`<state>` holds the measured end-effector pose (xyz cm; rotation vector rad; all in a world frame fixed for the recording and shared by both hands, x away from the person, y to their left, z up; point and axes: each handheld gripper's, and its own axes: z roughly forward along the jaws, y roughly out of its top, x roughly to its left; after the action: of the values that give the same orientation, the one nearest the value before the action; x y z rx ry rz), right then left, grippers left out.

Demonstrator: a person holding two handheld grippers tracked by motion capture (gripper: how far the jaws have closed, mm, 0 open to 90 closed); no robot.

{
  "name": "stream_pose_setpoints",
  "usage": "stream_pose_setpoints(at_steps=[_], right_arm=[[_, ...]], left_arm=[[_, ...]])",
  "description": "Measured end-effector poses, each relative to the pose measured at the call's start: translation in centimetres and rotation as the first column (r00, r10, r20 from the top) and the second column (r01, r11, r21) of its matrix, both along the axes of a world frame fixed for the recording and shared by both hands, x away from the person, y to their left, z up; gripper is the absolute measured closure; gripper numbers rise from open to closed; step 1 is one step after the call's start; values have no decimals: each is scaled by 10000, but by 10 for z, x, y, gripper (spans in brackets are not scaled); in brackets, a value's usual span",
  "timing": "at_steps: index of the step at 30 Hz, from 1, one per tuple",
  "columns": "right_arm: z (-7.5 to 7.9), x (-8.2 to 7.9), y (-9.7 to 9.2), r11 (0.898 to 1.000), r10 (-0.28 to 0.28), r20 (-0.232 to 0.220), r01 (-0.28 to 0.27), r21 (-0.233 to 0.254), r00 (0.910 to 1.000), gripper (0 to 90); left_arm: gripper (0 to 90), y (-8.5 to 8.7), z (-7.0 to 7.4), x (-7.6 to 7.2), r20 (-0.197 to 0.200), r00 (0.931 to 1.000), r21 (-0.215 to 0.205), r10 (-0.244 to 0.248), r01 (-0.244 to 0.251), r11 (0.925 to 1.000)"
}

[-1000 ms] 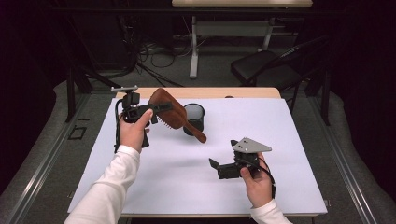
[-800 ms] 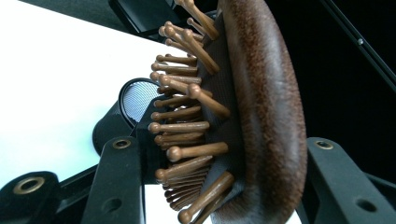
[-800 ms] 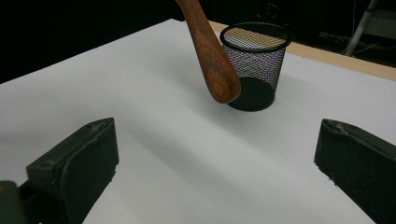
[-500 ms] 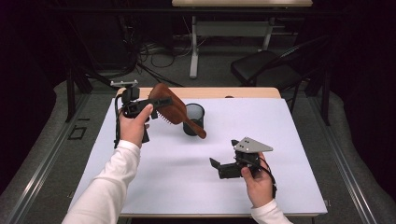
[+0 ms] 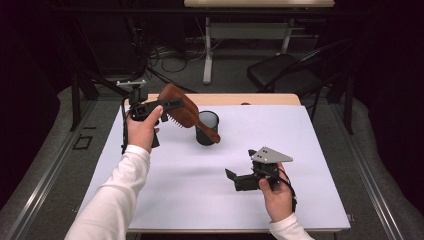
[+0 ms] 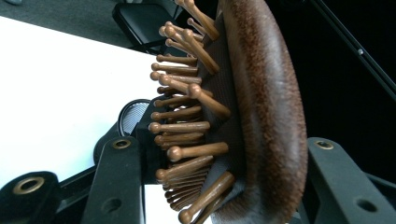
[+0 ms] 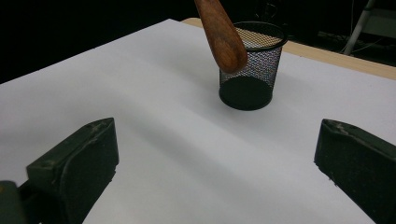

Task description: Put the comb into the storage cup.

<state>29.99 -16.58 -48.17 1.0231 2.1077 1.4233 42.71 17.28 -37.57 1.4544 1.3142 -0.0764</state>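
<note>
Lifted a little higher than before, the left gripper (image 5: 167,105) clamps the wooden hairbrush (image 5: 186,111) head, its handle slanting down over the mesh cup (image 5: 206,128); the right gripper (image 5: 239,180) rests released on the surface (image 5: 310,150).

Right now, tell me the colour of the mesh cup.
Black: the wire mesh cup, clearest in the right gripper view.

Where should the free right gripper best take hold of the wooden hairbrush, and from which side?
Probably on the handle, the slim, smooth end that hangs free before the mesh cup. The left gripper already clamps the wide bristled head. The open right gripper could come from the person's side, its jaws across the handle.
</note>
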Motion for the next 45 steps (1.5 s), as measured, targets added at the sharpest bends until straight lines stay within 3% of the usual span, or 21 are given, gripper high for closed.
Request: stream_pose_setpoints(at_steps=[13, 25, 45], right_arm=[[-1, 2, 0, 10000, 18, -24, -18, -9, 10000, 0], [0, 2, -2, 10000, -1, -5, 1, 87, 10000, 0], [1, 2, -5, 9999, -40, 15, 40, 165, 10000, 0]], left_arm=[[519, 3, 8, 8, 25, 9997, 76, 241, -241, 9997], [518, 3, 24, 17, 101, 9987, 323, 504, -507, 9982], [517, 2, 33, 30, 326, 9908, 622, 1315, -1333, 9891]])
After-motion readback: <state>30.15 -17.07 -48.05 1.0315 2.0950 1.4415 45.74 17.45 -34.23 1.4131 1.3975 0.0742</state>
